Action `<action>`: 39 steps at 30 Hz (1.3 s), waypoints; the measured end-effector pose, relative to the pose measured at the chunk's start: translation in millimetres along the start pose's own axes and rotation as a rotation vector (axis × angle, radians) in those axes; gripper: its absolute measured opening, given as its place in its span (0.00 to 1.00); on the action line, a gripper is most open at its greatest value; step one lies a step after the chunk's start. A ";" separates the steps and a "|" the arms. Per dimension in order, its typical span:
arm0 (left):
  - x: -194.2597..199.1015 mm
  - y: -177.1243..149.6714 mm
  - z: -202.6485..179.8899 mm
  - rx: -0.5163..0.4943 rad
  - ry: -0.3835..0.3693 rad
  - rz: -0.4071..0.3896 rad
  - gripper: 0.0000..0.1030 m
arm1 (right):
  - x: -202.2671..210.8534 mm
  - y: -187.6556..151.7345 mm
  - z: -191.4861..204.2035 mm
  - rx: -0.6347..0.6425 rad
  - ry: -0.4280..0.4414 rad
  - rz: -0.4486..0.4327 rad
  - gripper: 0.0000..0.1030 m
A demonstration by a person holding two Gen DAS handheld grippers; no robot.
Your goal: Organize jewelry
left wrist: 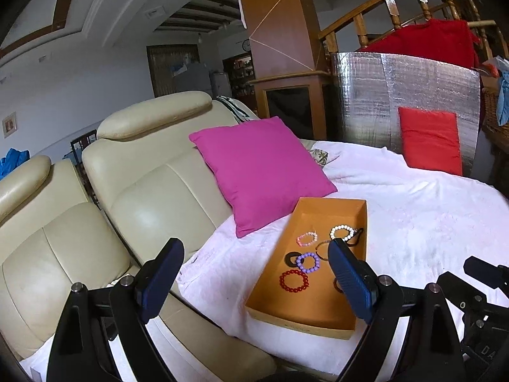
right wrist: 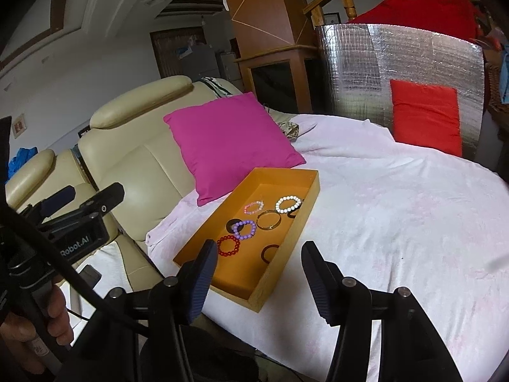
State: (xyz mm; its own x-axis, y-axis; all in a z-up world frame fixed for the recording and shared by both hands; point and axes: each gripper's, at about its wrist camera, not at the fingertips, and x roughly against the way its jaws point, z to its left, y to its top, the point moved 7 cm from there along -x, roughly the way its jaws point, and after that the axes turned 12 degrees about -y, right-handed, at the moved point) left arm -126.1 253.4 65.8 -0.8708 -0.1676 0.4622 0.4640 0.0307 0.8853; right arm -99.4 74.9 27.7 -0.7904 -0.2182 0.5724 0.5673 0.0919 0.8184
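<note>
- Cream leather sofa backs (left wrist: 143, 197) fill the far left; my left gripper (left wrist: 254, 273) hangs in front of them with its jaws spread wide and nothing between the pads.
- Next comes the magenta square cushion (left wrist: 261, 172), leaning on the sofa and just behind the tray's far end.
- The shallow orange cardboard tray (left wrist: 270, 293) lies on the white blanket (left wrist: 413, 222), its long axis running away from me and slightly rightwards.
- Inside it, from the near end outward: a red bead bracelet (right wrist: 228, 245), a purple bead bracelet (right wrist: 244, 229) overlapping a black disc, a pink bead bracelet (right wrist: 254, 207), a thin bronze bangle (right wrist: 268, 219), a white bead bracelet (right wrist: 288, 204), and a dark ring (right wrist: 270, 252) near the right wall.
- My right gripper (right wrist: 259, 281) is partly open and empty, its left pad over the tray's near corner.
- Judging by this, all the jewelry lies ahead of and below both grippers; the right looks nearer the red bracelet and the dark ring, so it would reach forward and down.
</note>
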 end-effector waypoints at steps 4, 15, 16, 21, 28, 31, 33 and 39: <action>0.3 -0.4 -1.9 -0.002 0.004 0.005 0.89 | 0.9 0.2 1.4 0.004 -0.001 -0.001 0.57; -3.7 -2.9 0.5 0.003 -0.002 0.030 0.89 | -1.4 3.1 0.5 -0.009 0.001 -0.004 0.57; -4.5 -3.7 0.9 0.003 -0.001 0.034 0.89 | -1.6 3.2 0.5 -0.009 0.000 -0.004 0.57; -8.7 -3.7 5.3 0.018 -0.001 0.045 0.89 | -1.9 3.1 1.4 -0.008 0.002 -0.002 0.57; -9.3 -5.4 8.9 0.030 0.005 0.050 0.89 | -2.6 4.2 2.3 -0.011 0.003 0.001 0.57; -9.4 -6.3 10.2 0.036 0.010 0.053 0.89 | -2.8 4.7 3.8 -0.007 0.003 -0.001 0.57; -10.7 -6.3 11.3 0.040 0.005 0.059 0.89 | -3.1 5.2 4.4 -0.007 0.003 -0.002 0.57; -10.8 -6.3 11.8 0.039 0.002 0.060 0.89 | -4.3 6.6 3.2 -0.014 0.005 -0.004 0.57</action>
State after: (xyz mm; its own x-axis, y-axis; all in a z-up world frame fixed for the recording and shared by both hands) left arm -121.5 266.7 55.8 -0.8411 -0.1665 0.5146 0.5087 0.0794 0.8573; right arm -92.9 79.5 30.7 -0.7913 -0.2234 0.5691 0.5676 0.0774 0.8196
